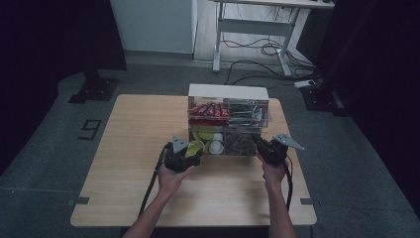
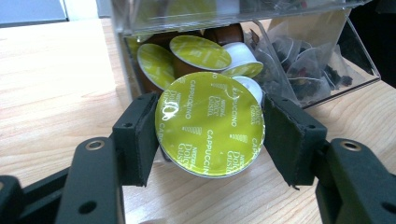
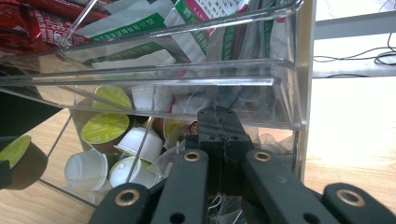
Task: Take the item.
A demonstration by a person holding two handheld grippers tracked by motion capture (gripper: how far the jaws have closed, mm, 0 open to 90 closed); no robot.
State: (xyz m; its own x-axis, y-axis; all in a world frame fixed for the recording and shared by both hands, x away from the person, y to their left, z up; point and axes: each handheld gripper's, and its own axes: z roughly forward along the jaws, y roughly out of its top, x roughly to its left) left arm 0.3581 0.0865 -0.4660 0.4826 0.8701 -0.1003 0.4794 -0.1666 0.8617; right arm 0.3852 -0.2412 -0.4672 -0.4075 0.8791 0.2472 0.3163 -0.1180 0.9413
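Capsule with a yellow-green foil lid sits clamped between the left gripper pads, just outside the clear acrylic organiser box on the light wooden table. Right gripper jaws are pressed together, empty, at the box's tea-bag compartment.

We see a light wooden counter on grey floor; a clear acrylic organizer stands on its far middle.

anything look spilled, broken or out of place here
Nothing stands out. The clear organizer sits upright on the table, and the left gripper holds one green-lidded coffee capsule just outside it.
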